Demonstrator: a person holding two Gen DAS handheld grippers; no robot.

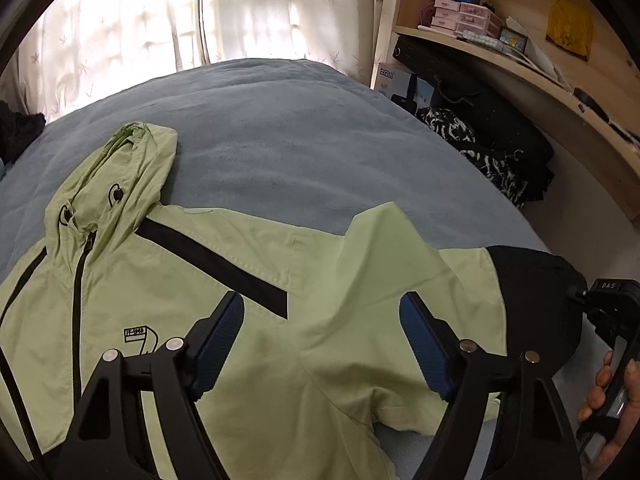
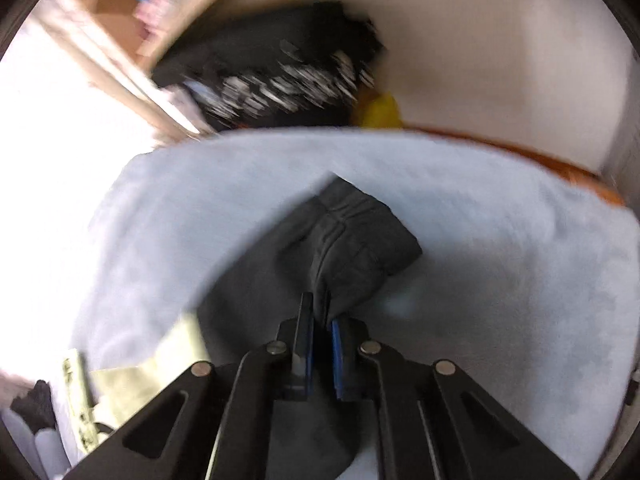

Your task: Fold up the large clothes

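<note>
Left gripper (image 1: pixel 322 344), black frame with blue ribbed pads, jaws spread wide, nothing between them, hovering over the light green zip-up hooded jacket with black stripes (image 1: pixel 160 300). Jacket lies front-up on the grey-blue fleece blanket (image 1: pixel 300 140); hood (image 1: pixel 124 168) at far left, body running toward the near edge under the gripper. A sleeve is raised into a peak just beyond the right finger, its black cuff end (image 1: pixel 536 300) off to the right.

Right gripper (image 2: pixel 320 320) jaws nearly together, pinching that black cuff (image 2: pixel 360 240); fabric bunches up out of the pads. Right wrist view is motion-blurred. In the left wrist view the right gripper's body and the person's hand (image 1: pixel 612 396) sit at the near right edge.

Bare blanket stretches far and right of the jacket. Far side ends at white patterned curtains (image 1: pixel 200 20). Right side ends at a wooden shelf unit (image 1: pixel 560 92) with black and patterned clothes (image 1: pixel 480 144) piled below it.
</note>
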